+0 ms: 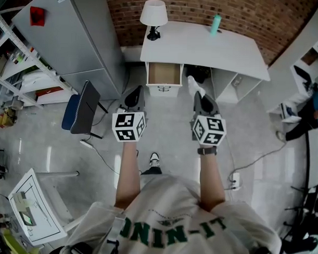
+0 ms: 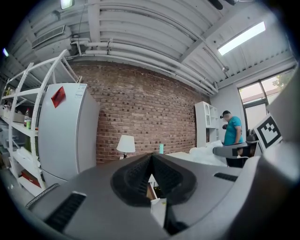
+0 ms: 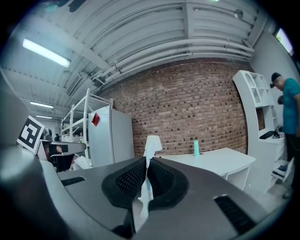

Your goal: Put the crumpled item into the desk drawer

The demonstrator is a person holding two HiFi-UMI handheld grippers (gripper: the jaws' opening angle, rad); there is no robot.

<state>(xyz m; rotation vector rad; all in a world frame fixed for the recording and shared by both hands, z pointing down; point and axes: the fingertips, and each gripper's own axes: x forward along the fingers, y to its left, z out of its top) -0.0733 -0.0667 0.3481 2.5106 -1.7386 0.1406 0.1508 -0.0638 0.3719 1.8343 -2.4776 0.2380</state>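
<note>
Your right claw (image 3: pixel 146 160) is clamped shut on the crumpled white item (image 3: pixel 143 199). Only a thin fold sits between the pads, and the rest pokes out past the tips. Your left claw (image 2: pixel 152 158) is closed on nothing and held level beside the right one.

Ahead of both, still well apart from them, the drawer (image 1: pixel 164 73) stands open under the left end of the white bench (image 1: pixel 203 47), below the lamp (image 1: pixel 153 14).

The pinch looks slight, so a quick swing on the way could shake the item loose onto the floor. Let go before the tips are over the drawer's opening and something this light will likely drop in front of it. It may also cling to a pad once you open. Mind the cable (image 1: pixel 103 159) on the floor to your left as you step in.
</note>
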